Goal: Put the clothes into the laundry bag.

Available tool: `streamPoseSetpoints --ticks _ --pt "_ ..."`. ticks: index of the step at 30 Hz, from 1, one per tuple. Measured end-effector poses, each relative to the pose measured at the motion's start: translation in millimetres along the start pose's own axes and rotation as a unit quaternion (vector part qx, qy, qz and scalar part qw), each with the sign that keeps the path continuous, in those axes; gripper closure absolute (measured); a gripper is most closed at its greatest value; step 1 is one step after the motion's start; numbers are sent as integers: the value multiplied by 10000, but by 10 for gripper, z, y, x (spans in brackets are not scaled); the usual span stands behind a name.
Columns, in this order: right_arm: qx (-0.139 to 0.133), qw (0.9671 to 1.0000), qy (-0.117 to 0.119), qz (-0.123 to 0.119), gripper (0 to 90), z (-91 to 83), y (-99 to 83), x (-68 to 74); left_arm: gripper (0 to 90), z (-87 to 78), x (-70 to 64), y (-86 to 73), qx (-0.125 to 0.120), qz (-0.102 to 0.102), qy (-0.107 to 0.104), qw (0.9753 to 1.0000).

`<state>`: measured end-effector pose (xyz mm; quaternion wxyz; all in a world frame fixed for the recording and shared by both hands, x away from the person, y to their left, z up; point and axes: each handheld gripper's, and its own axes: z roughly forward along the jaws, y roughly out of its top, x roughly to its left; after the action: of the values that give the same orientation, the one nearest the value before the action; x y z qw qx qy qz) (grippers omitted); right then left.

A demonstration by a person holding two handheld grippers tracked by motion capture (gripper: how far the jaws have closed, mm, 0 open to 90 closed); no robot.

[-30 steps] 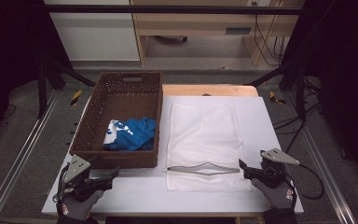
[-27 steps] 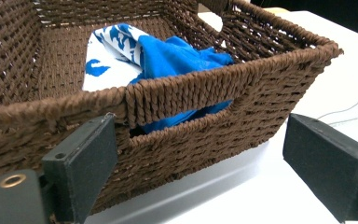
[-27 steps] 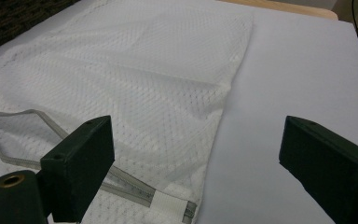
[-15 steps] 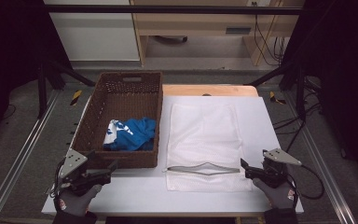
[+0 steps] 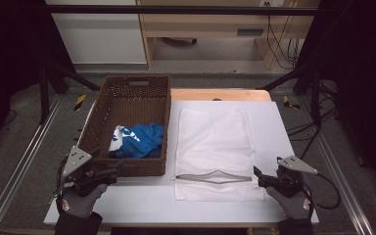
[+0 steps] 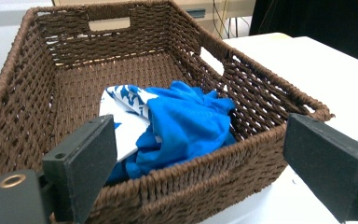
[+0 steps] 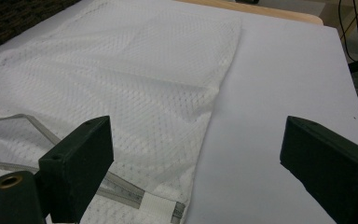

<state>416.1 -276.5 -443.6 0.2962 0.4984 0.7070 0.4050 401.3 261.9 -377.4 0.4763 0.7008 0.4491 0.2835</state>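
Observation:
A brown wicker basket (image 5: 97,120) stands on the left of the white table (image 5: 279,122) and holds a crumpled blue and white cloth (image 5: 139,139). To its right a white mesh bag (image 5: 215,139) lies flat, its zipper mouth (image 5: 214,177) slightly gaping at the near end. My left gripper (image 5: 116,170) is open at the basket's near left corner, and its jaws frame the cloth (image 6: 186,121) over the basket's front wall (image 6: 205,186). My right gripper (image 5: 257,177) is open and empty, just right of the bag's near corner (image 7: 168,205).
A wooden board (image 5: 220,94) juts out behind the table. A desk and cables stand beyond it. Metal rails (image 5: 24,161) run along both sides of the table. Bare tabletop (image 7: 284,84) lies right of the bag.
My left gripper has moved a little forward, closer to the basket's near corner. The right gripper has barely shifted. Basket, cloth and bag lie as before.

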Motion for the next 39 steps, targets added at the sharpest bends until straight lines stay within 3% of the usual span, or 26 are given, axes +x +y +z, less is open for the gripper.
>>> streamPoseSetpoints --ticks 15,32,39 --pt "-30 10000 -6 -12 93 -4 2 11 96 167 -17 141 39 64 9 10000" --pt "-42 10000 1 -39 81 6 4 16 97 355 101 304 122 -20 129 9998" --pt "-34 10000 -11 -24 80 8 2 13 97 452 178 389 262 7 228 9994"
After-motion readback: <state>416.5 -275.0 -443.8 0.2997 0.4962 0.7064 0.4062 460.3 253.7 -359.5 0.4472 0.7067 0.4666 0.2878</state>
